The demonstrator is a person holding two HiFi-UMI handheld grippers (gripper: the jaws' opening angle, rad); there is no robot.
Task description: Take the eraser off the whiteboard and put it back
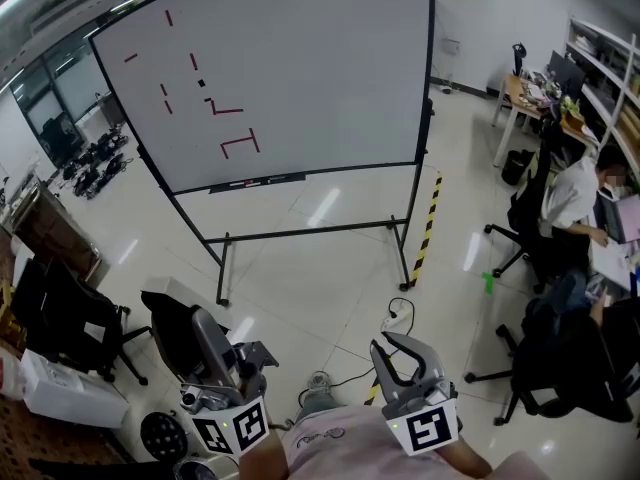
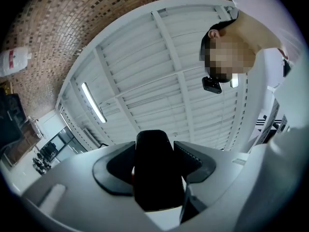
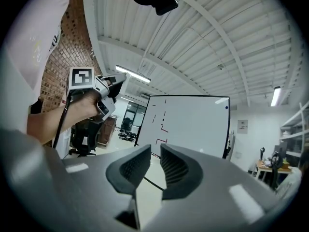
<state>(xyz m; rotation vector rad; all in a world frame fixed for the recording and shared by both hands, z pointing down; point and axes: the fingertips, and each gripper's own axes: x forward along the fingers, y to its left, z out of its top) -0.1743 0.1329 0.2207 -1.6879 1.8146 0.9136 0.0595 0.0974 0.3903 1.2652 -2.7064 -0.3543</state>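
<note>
The left tongs (image 2: 155, 149) point up at the ceiling (image 2: 159, 66), so their own view shows none of the board. They are clamped on a black block that fills the gap between the pads. I take it for the eraser (image 2: 157, 178), though its lower end is cut off by the tongs' body. From the head view I cannot make out the block at all, because the left tongs sit low in the frame against a dark office chair (image 1: 175, 333).

The right tongs (image 3: 154, 161) hold nothing, and their pads stand a narrow slit apart. They look toward the whiteboard (image 3: 190, 122).

The whiteboard stands well away across a glossy pale floor (image 1: 330, 268), bearing short red strokes and a small black spot (image 1: 201, 83) too small to identify. A yellow-black striped strip (image 1: 430, 218) lies by its stand. To the right a seated person (image 1: 570, 198) is partly cut off, and a cluttered surface (image 1: 520, 93) stands beyond. There is a brick wall (image 2: 63, 28) behind me.
</note>
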